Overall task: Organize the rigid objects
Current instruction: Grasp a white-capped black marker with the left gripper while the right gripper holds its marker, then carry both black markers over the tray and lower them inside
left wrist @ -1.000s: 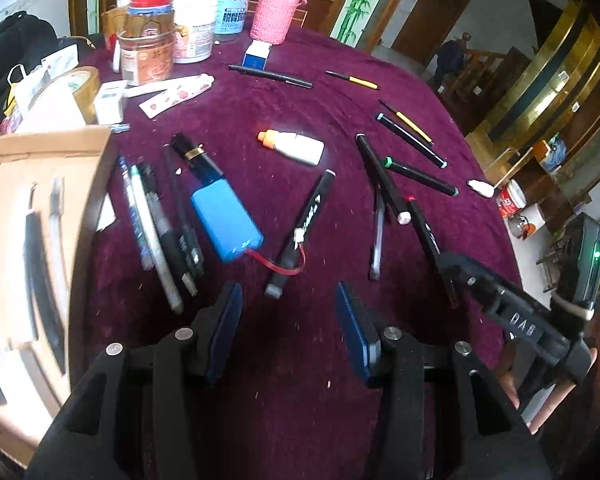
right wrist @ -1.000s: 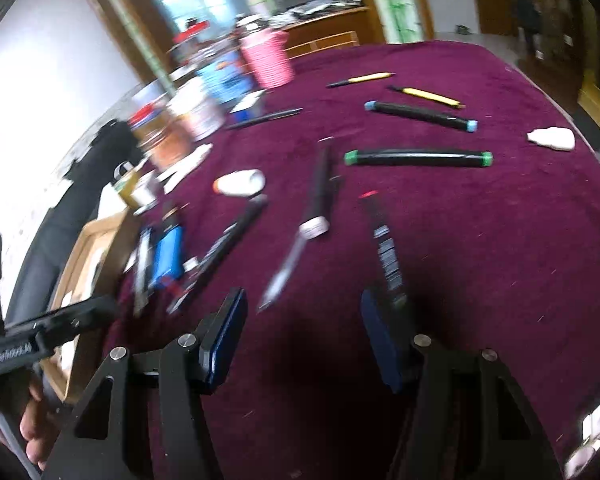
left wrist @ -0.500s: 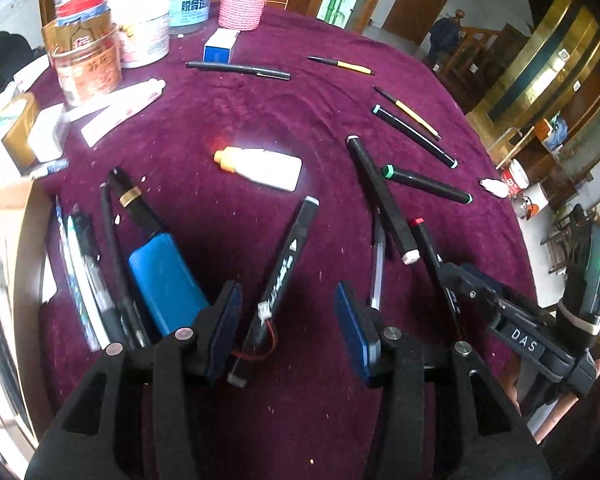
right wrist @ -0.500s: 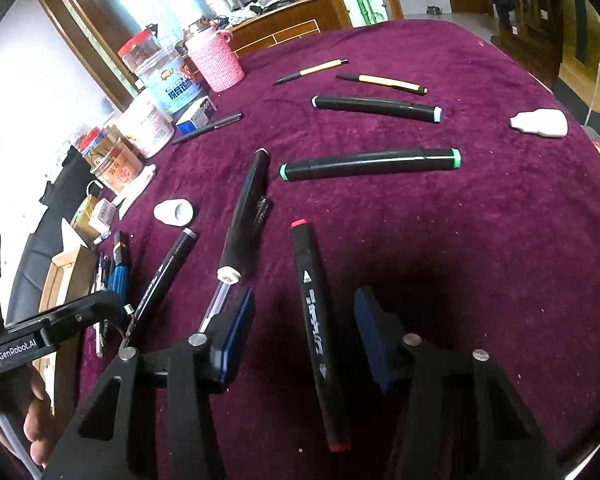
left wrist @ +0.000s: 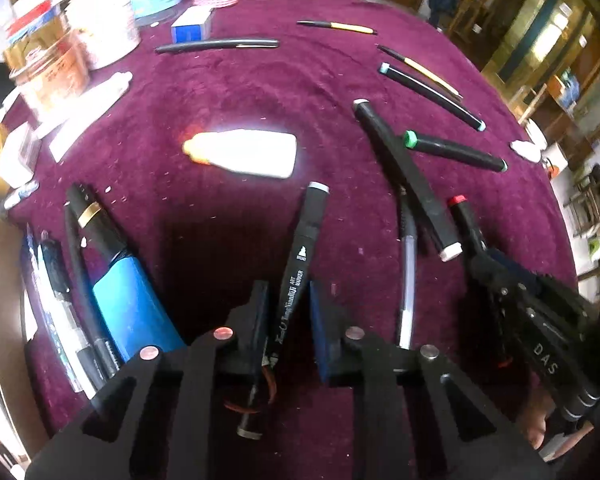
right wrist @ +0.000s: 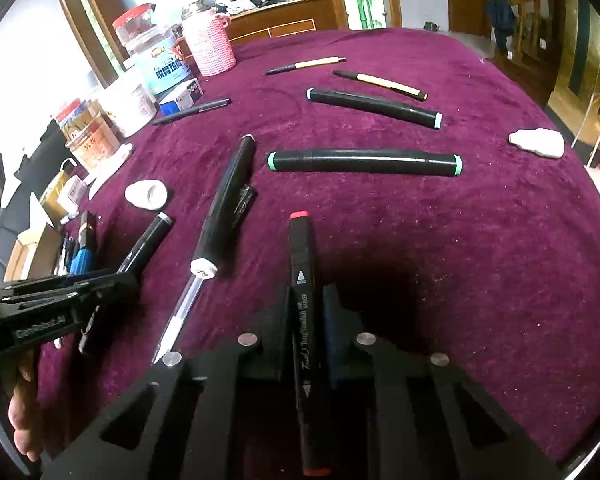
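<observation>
Left wrist view: a grey-capped marker (left wrist: 305, 256) is seen lying on the purple bench (left wrist: 228, 92), with the left tongs (left wrist: 288, 320) clamped on its lower barrel; the jaws have just been closing, and both blue pads are pressed against it.
Right wrist view: a red-capped marker (right wrist: 303, 300) is gripped by the right tongs (right wrist: 306, 324), whose jaws have likewise just been closing onto the barrel; it lies on the bench, red tip pointing away.
Hidden or cut off: the near end of the grey-capped marker is partly covered by the tongs body, and a red wire loop (left wrist: 256, 402) beneath it is only partly seen. The tail of the red-capped marker is crossed by the black frame of the tongs. Jar labels at the far edge are blurred in the left view.
Just beside: a blue battery pack (left wrist: 132, 308) and a row of pens (left wrist: 66, 300) lie left of the left tongs; a clear pen (left wrist: 407, 280) and a white-capped marker (left wrist: 410, 178) lie between the two gripped markers, the marker resting over the pen.
Farther out: a white bottle (left wrist: 248, 152), a green-capped marker (right wrist: 364, 162), a pale-capped marker (right wrist: 374, 106) and two yellow pens (right wrist: 384, 84) are spread apart on the cloth.
Far edge: a pink knitted cup (right wrist: 210, 46), jars (right wrist: 160, 62) and a small blue box (left wrist: 191, 26) are grouped together.
Obstruction: nothing is seen above either gripped marker.
</observation>
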### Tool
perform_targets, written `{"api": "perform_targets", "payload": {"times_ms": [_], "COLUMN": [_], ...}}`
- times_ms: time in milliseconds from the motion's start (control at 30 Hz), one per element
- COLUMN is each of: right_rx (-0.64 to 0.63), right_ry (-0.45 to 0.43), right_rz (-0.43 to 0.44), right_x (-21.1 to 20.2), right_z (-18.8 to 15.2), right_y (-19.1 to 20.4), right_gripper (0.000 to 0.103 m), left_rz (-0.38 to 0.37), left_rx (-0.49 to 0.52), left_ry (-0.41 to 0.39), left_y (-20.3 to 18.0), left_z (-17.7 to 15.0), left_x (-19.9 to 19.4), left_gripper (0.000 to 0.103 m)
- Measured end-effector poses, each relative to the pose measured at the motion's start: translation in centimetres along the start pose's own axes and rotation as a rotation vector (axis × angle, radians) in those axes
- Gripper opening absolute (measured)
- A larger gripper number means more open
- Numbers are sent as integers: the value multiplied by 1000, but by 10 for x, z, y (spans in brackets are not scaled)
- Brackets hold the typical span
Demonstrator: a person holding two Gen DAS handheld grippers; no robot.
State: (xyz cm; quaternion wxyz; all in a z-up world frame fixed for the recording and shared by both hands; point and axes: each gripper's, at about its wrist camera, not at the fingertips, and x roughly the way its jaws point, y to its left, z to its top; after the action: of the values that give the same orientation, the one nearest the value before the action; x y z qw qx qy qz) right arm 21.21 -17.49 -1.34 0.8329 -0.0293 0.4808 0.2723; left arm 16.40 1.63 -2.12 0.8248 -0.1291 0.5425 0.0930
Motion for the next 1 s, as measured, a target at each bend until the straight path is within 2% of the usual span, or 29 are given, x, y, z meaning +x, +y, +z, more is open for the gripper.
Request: {"api": "perform_targets", "payload": {"times_ms": [233,333,667,833,900,1000], "right_rx": [18,26,37,53,86,125], "right_ry": [-2,3,12,3,-26,-40], "right_rz": [12,25,67,90,92,158], "right_x": [-1,0,-1,-6,-18,-34], "right_z": [-1,-1,-4,-7,-13,-30], "right_y": [-3,-3,-1,-1,-2,3], "right_gripper": [14,14,13,13,13,13], "left_rz": [44,39,-115,-133,-153,-185], "left_rx": [20,3,-62,-83,-83,-95], "left_ry": [-11,-6,56,62,66,61], "left_y": [-3,-2,-4,-2,-1,2], "left_z": [-1,-8,-51,-68,-76,-87], "left_x": [1,-3,-22,-31,-37,-49], "left_gripper": [13,12,12,12,12,12]}}
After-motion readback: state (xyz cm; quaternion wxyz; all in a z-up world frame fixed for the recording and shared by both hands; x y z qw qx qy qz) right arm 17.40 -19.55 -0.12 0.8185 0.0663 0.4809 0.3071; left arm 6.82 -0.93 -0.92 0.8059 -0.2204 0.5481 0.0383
